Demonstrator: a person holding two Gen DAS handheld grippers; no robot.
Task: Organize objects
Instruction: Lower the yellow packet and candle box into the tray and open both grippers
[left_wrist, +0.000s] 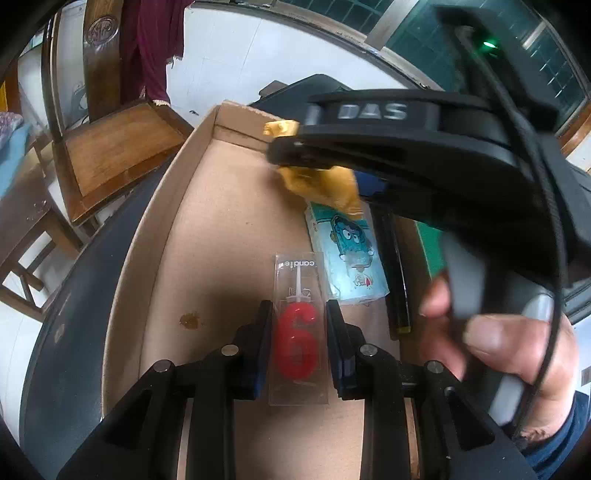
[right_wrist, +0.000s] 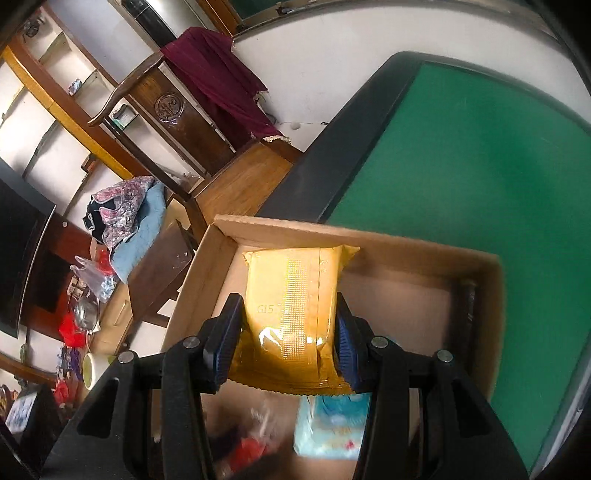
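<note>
Both hand-held grippers loaded over the cardboard box (right_wrist: 369, 236).
Left hand-held gripper (left_wrist: 296, 347) clamps the boxed "6" candle (left_wrist: 297, 345); right hand-held gripper (right_wrist: 290, 332) pinches the yellow packet (right_wrist: 291, 295) above the box floor.

Bkgd: white walls, scuffed in spots. Dark carved wooden chair (right_wrist: 173, 107) w/ round emblem on backrest, maroon cloth (right_wrist: 218, 74) draped over it. Green-topped table (right_wrist: 480, 166) w/ black rim at right. Open shelving (right_wrist: 59, 66) w/ wood trim at upper left. Pile of floral + blue fabric (right_wrist: 129, 218) on low wooden furniture. Dark TV screen (right_wrist: 22, 251) far left, clutter of bags and red items below. Window w/ green frame (left_wrist: 424, 40) + grid bars up top. Even daylight.
</note>
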